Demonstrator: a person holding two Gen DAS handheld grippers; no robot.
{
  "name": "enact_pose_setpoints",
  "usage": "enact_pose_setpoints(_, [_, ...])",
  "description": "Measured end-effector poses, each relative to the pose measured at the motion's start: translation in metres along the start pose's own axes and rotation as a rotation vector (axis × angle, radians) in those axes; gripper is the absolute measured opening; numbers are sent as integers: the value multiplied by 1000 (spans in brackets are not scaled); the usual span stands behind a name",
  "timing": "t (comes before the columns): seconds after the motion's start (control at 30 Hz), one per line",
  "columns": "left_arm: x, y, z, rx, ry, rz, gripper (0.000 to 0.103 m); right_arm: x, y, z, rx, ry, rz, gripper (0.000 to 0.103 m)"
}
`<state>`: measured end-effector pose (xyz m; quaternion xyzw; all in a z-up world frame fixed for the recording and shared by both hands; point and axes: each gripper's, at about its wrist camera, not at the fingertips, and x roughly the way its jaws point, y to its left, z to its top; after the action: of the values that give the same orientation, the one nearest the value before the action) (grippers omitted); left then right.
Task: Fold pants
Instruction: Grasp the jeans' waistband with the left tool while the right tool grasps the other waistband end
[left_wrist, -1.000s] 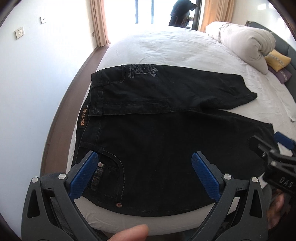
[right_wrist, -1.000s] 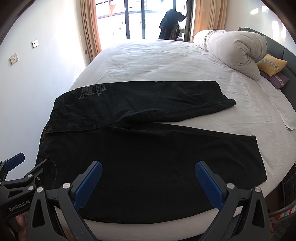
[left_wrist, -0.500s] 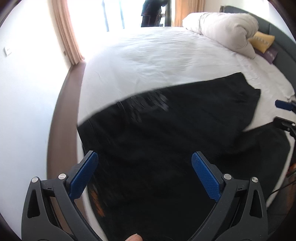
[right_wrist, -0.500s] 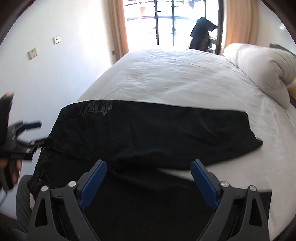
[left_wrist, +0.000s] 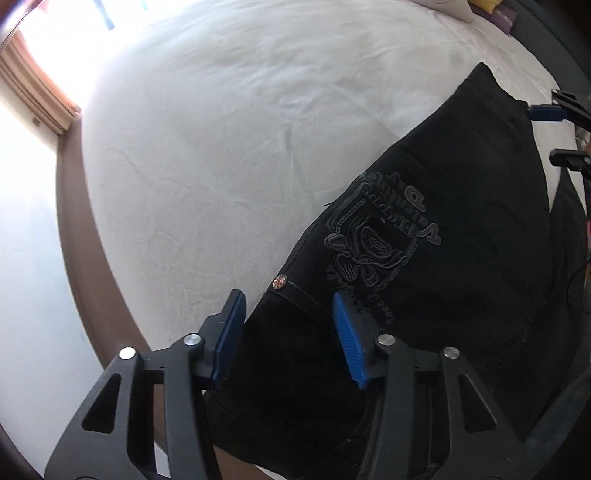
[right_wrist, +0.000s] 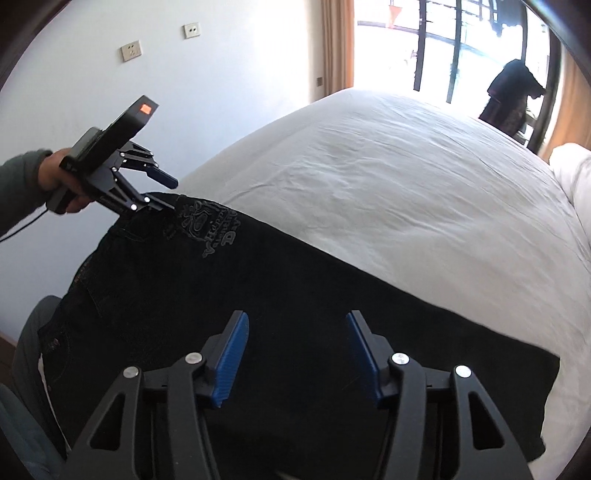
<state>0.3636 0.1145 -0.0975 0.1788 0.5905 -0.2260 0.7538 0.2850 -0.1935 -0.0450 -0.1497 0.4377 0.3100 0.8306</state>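
Both grippers moved in since earlier: left gripper (right_wrist: 157, 192) half-open at pants (right_wrist: 295, 314) waistband, right gripper (right_wrist: 297, 350) half-open, empty, over leg. Lengthwise fold seems done; cross folds remain.

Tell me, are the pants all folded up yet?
Not yet. The pants lie flat on the bed and look folded once, leg over leg. The left gripper, jaws open, is at the waist edge by the printed logo; the right gripper is open above the legs. Folding them shorter is left.
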Motion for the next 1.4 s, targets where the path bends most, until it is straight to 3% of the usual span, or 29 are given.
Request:
enact_pose_setpoints(0.2, [8, 23, 13, -26, 31, -94, 46, 20, -10, 12, -19, 26, 26, 58])
enact_pose_setpoints(0.33, [23, 14, 27, -10, 56, -97, 45, 31, -11, 15, -22, 32, 47, 58])
enact_pose_setpoints(0.47, [26, 8, 27, -5, 70, -82, 17, 38, -8, 19, -52, 53, 57, 54])
enact_pose_setpoints(0.53, [19, 0, 23, 16, 50, -55, 10, 40, -7, 22, -72, 61, 58, 54])
enact_pose_setpoints(0.7, [-13, -30, 7, 69, -78, 89, 9, 50, -4, 37, -154, 96, 56, 45])
enact_pose_setpoints(0.9, [-38, -71, -17, 121, -194, 190, 9, 72, -1, 57, -238, 139, 33, 40])
enact_pose_setpoints(1.27, [-49, -77, -34, 133, -240, 181, 9, 94, 29, 71, -387, 191, 56, 39])
enact_pose_setpoints(1.4, [-51, -80, -36, 133, -244, 174, 9, 105, 27, 74, -394, 218, 46, 33])
